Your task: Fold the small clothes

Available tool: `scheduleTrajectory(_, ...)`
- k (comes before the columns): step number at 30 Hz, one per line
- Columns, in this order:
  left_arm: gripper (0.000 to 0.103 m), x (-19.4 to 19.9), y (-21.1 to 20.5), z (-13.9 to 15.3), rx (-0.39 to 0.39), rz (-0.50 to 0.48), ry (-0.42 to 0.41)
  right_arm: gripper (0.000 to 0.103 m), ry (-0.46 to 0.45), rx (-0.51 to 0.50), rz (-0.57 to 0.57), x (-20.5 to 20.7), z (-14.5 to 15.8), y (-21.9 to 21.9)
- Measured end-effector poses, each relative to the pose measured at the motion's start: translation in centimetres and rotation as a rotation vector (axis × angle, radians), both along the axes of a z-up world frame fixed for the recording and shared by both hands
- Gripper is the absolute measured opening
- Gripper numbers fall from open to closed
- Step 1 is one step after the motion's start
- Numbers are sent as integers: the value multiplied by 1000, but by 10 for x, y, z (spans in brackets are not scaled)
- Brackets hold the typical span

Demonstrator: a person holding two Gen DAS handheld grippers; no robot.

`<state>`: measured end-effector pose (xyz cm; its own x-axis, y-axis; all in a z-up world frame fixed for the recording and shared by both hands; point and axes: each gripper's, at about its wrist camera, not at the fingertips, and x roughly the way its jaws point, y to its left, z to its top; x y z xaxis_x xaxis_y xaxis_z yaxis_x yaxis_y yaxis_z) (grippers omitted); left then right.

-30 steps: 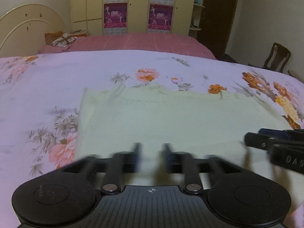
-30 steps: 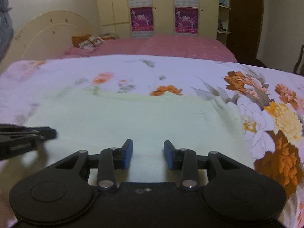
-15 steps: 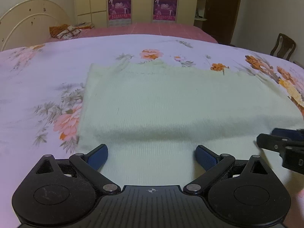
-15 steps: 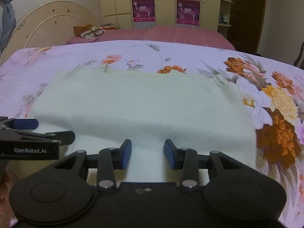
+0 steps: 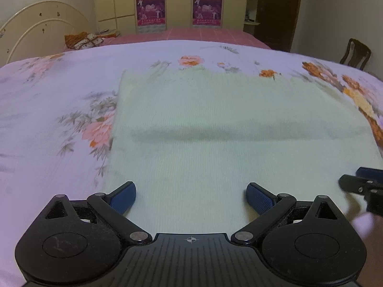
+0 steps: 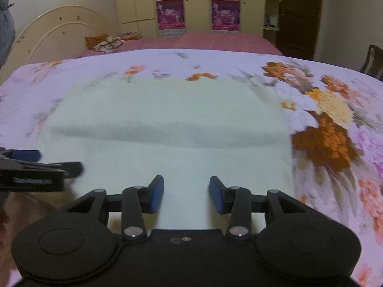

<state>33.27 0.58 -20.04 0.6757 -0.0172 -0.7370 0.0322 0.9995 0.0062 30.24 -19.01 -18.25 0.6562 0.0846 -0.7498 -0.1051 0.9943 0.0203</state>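
A pale green knitted garment [image 5: 239,124] lay flat on the floral bedsheet [image 5: 52,100], folded once so that a soft ridge ran across its middle from side to side. Its near layer stretched toward both cameras, and its far edge sat just short of a row of orange flowers printed on the sheet.

The left gripper [image 5: 191,197] hovered over the near part of the garment with its jaws spread wide – they had just been opening, and nothing was caught between the blue pads [image 5: 123,197], only bare knit below them. The left pad hung close to the garment's left edge.

The right gripper [image 6: 186,195] was over the same near part, further to the right. Its jaws stood moderately apart and had been widening slightly; the gap between them showed only the cloth beneath, with no fabric pinched. In the left wrist view its tips appeared at the right border, above the garment's near right side; in the right wrist view the left gripper's finger reached in from the left border (blurred, with unreadable lettering on its side).

Behind the sheet lay a second bed with a pink cover [image 6: 203,41] – a cream headboard [image 5: 40,28] at its left, a wardrobe with purple posters [image 5: 150,10] beyond, and a wooden chair [image 5: 355,53] at the right.
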Motion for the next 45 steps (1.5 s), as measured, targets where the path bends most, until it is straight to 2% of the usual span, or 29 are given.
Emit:
scheduleTrajectory(8,98,-8,4,-1,10,-17,-8,42,7,-19,-1,-12,-2,-9)
scheduleTrajectory(12,98,-16,11,0,0,-13,-6,42,-13,-63,-12,-23,-4,-17)
scheduleTrajectory(16,98,-20,12,2,-11,8,-2,42,-27,-27,-76,-32,-1,-30)
scheduleTrajectory(21,100,-19,9,0,1,17,-4,43,-6,-53,-66,-29,-4,-30)
scheduleTrajectory(24,100,-17,9,4,-13,29,3,43,-18,1,-67,-30,7,-30)
scheduleTrajectory(30,100,-14,3,11,-25,17,5,47,-47,54,-27,-23,20,-18)
scheduleTrajectory(34,100,-17,8,10,-49,39,23,49,-51,70,6,-15,22,-6)
scheduleTrajectory(36,100,-17,10,6,-37,47,22,51,-52,79,13,-12,20,-2)
scheduleTrajectory(42,100,-6,14,4,-32,72,16,51,-2,53,30,-2,2,13)
scheduleTrajectory(45,100,-8,17,7,-58,79,22,51,10,25,47,0,-1,16)
